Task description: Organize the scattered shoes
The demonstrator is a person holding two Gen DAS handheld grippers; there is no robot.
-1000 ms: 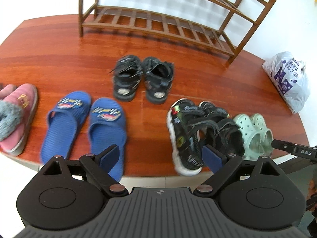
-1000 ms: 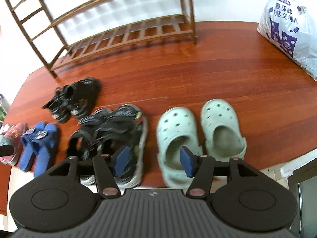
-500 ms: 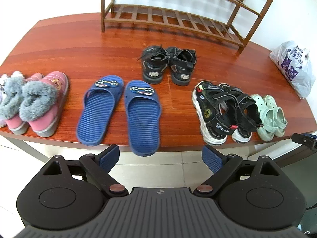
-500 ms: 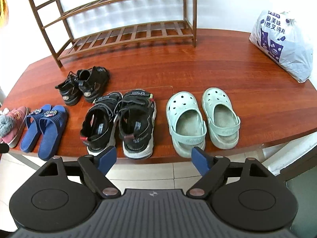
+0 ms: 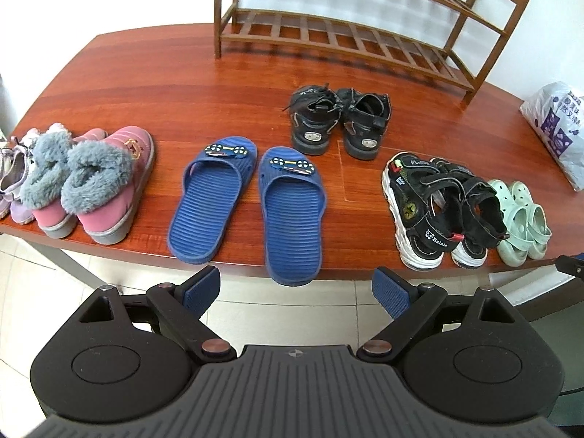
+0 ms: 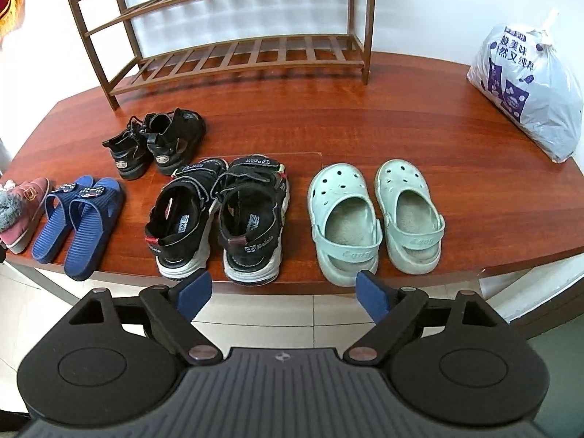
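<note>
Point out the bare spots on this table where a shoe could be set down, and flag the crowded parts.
Free: the strip between the rack and the black shoes; the wide patch between the clogs and the bag; the rack's slatted shelves. Crowded: the front edge, where boots, slippers, sandals and clogs sit in a row.

sandal (image 5: 425,219) heel: "Balala" | bag (image 6: 525,87): Chinese print, possibly "纯粹"
</note>
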